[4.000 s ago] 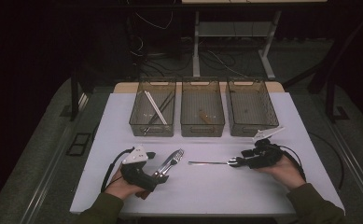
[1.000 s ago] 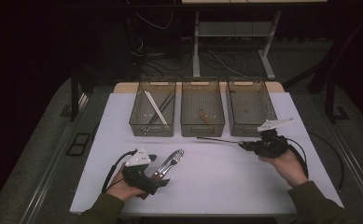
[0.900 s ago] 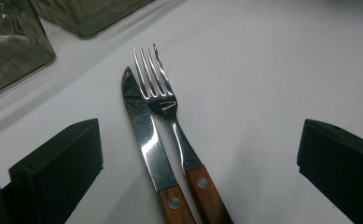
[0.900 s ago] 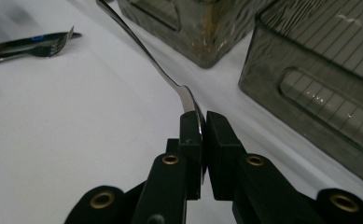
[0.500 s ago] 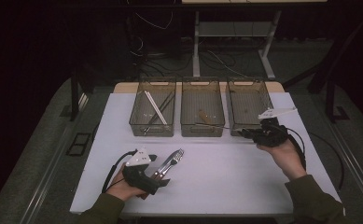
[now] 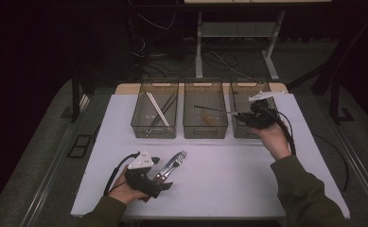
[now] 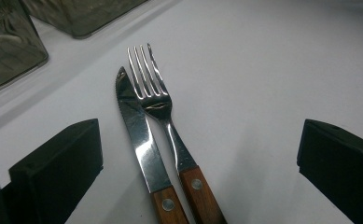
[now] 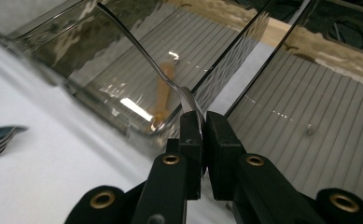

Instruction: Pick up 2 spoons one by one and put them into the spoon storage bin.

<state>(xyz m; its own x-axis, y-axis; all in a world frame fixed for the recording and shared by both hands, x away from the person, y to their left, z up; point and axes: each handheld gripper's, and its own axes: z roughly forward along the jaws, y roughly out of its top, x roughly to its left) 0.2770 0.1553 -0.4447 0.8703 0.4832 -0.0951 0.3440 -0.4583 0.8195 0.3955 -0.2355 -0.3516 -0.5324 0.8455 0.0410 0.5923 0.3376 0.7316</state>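
A white table (image 6: pixel 314 156) stands in a dark room, lit from above so that its top is the brightest surface. Grey carpeted floor (image 6: pixel 39 161) surrounds it. Beyond its far edge, tangled cables (image 6: pixel 172 61) lie on the floor beside the pale metal legs of a second table (image 6: pixel 238 33), against a black backdrop

A slim metal spoon (image 8: pixel 160 74) is pinched at its bowl end, its handle slanting out over the middle bin (image 6: pixel 205 127). A fork (image 7: pixel 153 91) and knife (image 7: pixel 139 140), both wood-handled, lie side by side on the white worktop (image 6: pixel 229 179).
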